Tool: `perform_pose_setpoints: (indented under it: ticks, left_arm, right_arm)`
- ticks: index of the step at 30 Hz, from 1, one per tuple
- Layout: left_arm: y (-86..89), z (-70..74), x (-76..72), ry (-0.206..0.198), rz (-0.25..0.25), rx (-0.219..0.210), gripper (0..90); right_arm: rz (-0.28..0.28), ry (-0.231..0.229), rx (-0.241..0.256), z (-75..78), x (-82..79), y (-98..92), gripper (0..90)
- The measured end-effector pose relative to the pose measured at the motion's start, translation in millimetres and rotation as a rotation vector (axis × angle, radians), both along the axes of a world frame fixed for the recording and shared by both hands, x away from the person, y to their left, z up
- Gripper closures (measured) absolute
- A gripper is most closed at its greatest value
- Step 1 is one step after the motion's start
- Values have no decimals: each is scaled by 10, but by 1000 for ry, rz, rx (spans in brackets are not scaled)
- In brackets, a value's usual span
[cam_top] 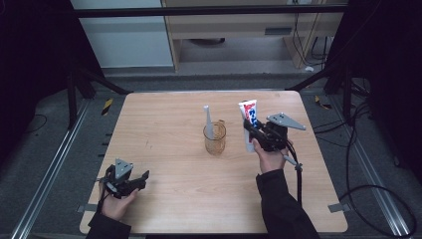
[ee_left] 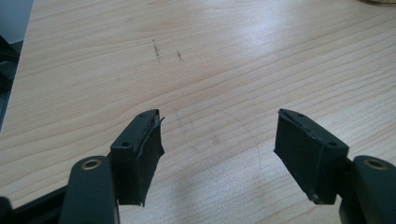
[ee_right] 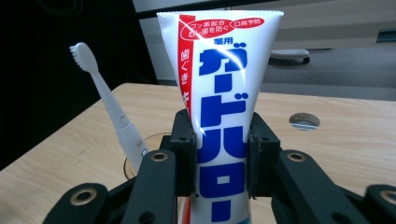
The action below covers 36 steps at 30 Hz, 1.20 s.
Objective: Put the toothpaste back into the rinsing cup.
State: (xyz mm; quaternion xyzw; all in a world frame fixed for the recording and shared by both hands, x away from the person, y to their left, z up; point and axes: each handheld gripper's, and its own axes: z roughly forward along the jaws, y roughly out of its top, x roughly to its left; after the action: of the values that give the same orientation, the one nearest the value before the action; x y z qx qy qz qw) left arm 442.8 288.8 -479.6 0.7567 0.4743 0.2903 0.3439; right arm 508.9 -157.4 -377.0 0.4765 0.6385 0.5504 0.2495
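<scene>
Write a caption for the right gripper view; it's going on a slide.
Right gripper clamps an upright toothpaste tube, with a white toothbrush standing in a glass cup behind it.

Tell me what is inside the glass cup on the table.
A white toothbrush stands in the amber glass cup, head up and leaning on the rim. Its lower end is blurred behind the glass, so I cannot tell whether anything else lies at the bottom.

A cup (cam_top: 215, 140) stands mid-table (cam_top: 164, 199) with a toothbrush (cam_top: 208, 121) in it; just right of it the right gripper (cam_top: 247, 127) holds a toothpaste tube (cam_top: 249, 115) upright; the left gripper (cam_top: 144, 177) rests near the front left corner.
</scene>
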Motion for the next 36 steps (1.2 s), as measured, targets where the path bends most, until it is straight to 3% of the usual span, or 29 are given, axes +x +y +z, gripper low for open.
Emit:
perform_pose_setpoints:
  ticks: [19, 36]
  left_arm:
    - [12, 6, 2, -4, 5, -8, 310]
    - [18, 7, 4, -5, 3, -14, 309]
  right_arm:
    - [-67, -113, 105, 4, 349, 263, 694]
    - [-64, -141, 133, -89, 563, 567, 693]
